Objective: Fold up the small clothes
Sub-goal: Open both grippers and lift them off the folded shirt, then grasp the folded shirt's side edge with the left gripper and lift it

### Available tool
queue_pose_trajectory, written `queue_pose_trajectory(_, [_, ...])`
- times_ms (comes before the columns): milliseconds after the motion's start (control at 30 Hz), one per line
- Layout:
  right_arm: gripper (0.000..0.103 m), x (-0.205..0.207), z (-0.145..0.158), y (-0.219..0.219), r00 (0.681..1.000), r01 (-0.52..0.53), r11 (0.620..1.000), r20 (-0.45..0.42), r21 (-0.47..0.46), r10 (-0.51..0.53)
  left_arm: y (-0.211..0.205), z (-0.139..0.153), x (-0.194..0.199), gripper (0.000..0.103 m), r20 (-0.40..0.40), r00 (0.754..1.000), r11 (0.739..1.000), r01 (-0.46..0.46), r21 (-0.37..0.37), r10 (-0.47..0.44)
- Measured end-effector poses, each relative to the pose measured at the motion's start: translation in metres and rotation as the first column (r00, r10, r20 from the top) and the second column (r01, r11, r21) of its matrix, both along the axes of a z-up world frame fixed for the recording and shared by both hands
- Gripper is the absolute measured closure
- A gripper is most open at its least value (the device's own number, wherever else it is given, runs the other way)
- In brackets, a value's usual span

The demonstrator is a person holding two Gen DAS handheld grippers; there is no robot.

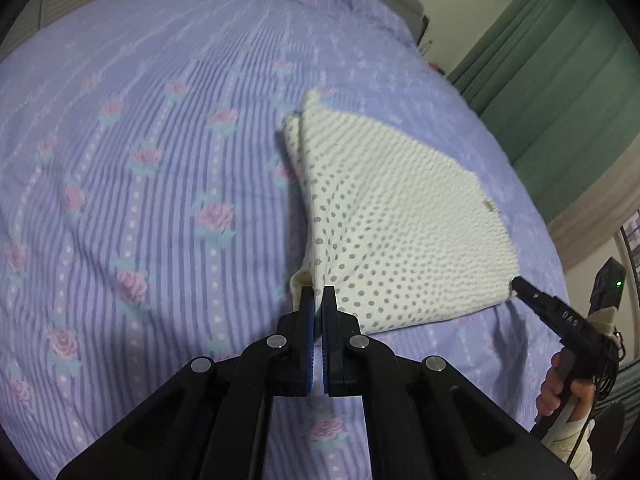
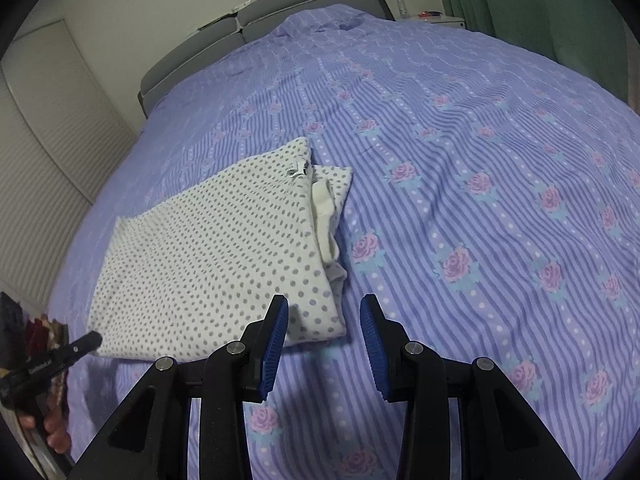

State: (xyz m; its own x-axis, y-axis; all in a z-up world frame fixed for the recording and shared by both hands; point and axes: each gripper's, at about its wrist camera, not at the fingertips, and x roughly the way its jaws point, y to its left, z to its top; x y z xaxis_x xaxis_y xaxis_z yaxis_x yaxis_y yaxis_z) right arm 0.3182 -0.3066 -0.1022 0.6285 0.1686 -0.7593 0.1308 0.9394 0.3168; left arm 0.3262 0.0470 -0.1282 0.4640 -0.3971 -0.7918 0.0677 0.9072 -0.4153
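The left hand-held gripper (image 1: pixel 317 292) is found clenched on the near left corner of the folded garment (image 1: pixel 392 216), a thin lip of cream fabric being pinched between the blue pads (image 1: pixel 329 320). The right hand-held gripper (image 2: pixel 324 312) is found released, its jaws standing apart over the garment's near right corner, with one pad over the cloth and the other over the bare bedspread (image 2: pixel 480 160); nothing is pressed between them. The garment, white with grey dots, is laid flat in several layers on the bed, towards its near side and well short of the headboard (image 2: pixel 256 24). The fabric is judged to be light, soft and limp, with no stiffness of its own; sagging is to be expected wherever it is lifted unsupported. Little slip is expected against the ribbed pads. All layers at a corner should be taken together, and both near corners held, so that the fold is kept square.
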Motion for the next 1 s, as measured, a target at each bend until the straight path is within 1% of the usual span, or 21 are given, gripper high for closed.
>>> queue_pose_trajectory(33, [0.064, 0.004, -0.002, 0.002, 1.0, -0.006, 1.0, -0.004, 0.005, 0.006, 0.0, -0.005, 0.002, 0.098, -0.014, 1.0, 1.0, 0.0, -0.008, -0.001])
queue_pose_trajectory(100, [0.064, 0.011, -0.007, 0.003, 0.999, -0.007, 1.0, -0.031, -0.003, 0.007, 0.0, -0.009, 0.002, 0.098, -0.023, 1.0, 1.0, 0.001, 0.002, -0.001])
queue_pose_trajectory(133, [0.066, 0.014, -0.012, 0.003, 0.999, -0.007, 1.0, -0.046, 0.003, 0.007, -0.001, -0.01, 0.002, 0.097, -0.024, 1.0, 1.0, 0.004, 0.005, -0.004])
queue_pose_trajectory(167, [0.071, 0.015, -0.015, 0.003, 0.999, -0.009, 1.0, -0.046, 0.006, 0.009, -0.002, -0.01, 0.001, 0.097, -0.026, 1.0, 1.0, 0.009, 0.013, -0.008])
queue_pose_trajectory(200, [0.091, 0.016, -0.017, 0.002, 0.999, -0.012, 1.0, -0.053, 0.0, 0.012, -0.002, -0.009, 0.001, 0.097, -0.023, 1.0, 1.0, 0.012, 0.019, -0.012])
queue_pose_trajectory(233, [0.095, 0.017, -0.02, 0.002, 0.997, -0.008, 1.0, -0.072, -0.023, 0.007, -0.003, -0.008, 0.0, 0.097, -0.018, 1.0, 0.999, 0.018, 0.027, -0.018])
queue_pose_trajectory(300, [0.095, 0.013, -0.022, -0.001, 0.997, 0.023, 0.999, -0.074, -0.038, -0.026, -0.004, -0.007, 0.0, 0.09, -0.02, 1.0, 0.998, 0.025, 0.055, -0.024])
queue_pose_trajectory(333, [0.095, 0.012, -0.024, -0.001, 0.996, 0.03, 0.999, -0.084, -0.035, -0.033, -0.004, -0.004, -0.002, 0.08, -0.017, 1.0, 0.996, 0.024, 0.091, -0.023])
queue_pose_trajectory(367, [0.094, 0.012, -0.024, -0.001, 0.995, 0.037, 0.999, -0.088, -0.037, -0.04, -0.004, -0.002, -0.004, 0.068, -0.008, 1.0, 0.992, 0.02, 0.124, -0.019])
queue_pose_trajectory(400, [0.093, 0.011, -0.022, 0.001, 0.995, 0.041, 0.998, -0.083, -0.052, -0.046, -0.004, 0.002, -0.006, 0.062, 0.007, 1.0, 0.987, 0.014, 0.159, -0.016])
queue_pose_trajectory(433, [0.081, 0.009, -0.018, 0.002, 0.994, 0.054, 0.995, -0.087, -0.084, -0.061, -0.002, 0.006, -0.009, 0.054, 0.031, 0.999, 0.981, 0.008, 0.195, -0.014])
queue_pose_trajectory(467, [0.074, 0.006, -0.014, 0.003, 0.992, 0.076, 0.991, -0.091, -0.107, -0.086, 0.0, 0.011, -0.012, 0.051, 0.059, 0.998, 0.976, 0.007, 0.217, -0.02])
queue_pose_trajectory(500, [0.065, 0.003, -0.009, 0.003, 0.99, 0.094, 0.987, -0.089, -0.126, -0.106, 0.001, 0.016, -0.013, 0.05, 0.08, 0.996, 0.975, 0.015, 0.221, -0.034])
queue_pose_trajectory(533, [0.062, -0.003, 0.0, 0.007, 0.991, 0.108, 0.982, -0.066, -0.156, -0.119, 0.002, 0.02, -0.012, 0.05, 0.094, 0.995, 0.976, 0.025, 0.218, -0.046])
queue_pose_trajectory(567, [0.06, -0.005, 0.007, 0.01, 0.993, 0.105, 0.979, -0.043, -0.172, -0.114, 0.002, 0.022, -0.01, 0.049, 0.102, 0.993, 0.976, 0.033, 0.214, -0.056])
queue_pose_trajectory(633, [0.044, -0.008, 0.022, 0.024, 0.998, 0.066, 0.977, -0.005, -0.202, -0.069, 0.003, 0.024, -0.001, 0.048, 0.114, 0.99, 0.979, 0.054, 0.199, -0.077])
queue_pose_trajectory(733, [0.043, -0.004, 0.036, 0.043, 1.0, 0.013, 0.974, 0.022, -0.225, -0.008, 0.001, 0.022, 0.021, 0.049, 0.122, 0.987, 0.987, 0.091, 0.134, -0.108])
queue_pose_trajectory(800, [0.042, 0.0, 0.04, 0.055, 0.999, -0.008, 0.972, 0.036, -0.234, 0.017, 0.005, 0.016, 0.038, 0.049, 0.12, 0.986, 0.994, 0.112, 0.013, -0.113])
queue_pose_trajectory(833, [0.042, 0.004, 0.04, 0.06, 0.999, -0.019, 0.971, 0.032, -0.239, 0.027, 0.01, 0.011, 0.045, 0.049, 0.11, 0.988, 0.994, 0.109, -0.031, -0.105])
queue_pose_trajectory(1000, [0.042, 0.022, 0.032, 0.074, 0.999, -0.05, 0.968, 0.003, -0.246, 0.052, 0.017, -0.009, 0.074, 0.05, 0.062, 0.994, 0.984, 0.103, -0.142, -0.095])
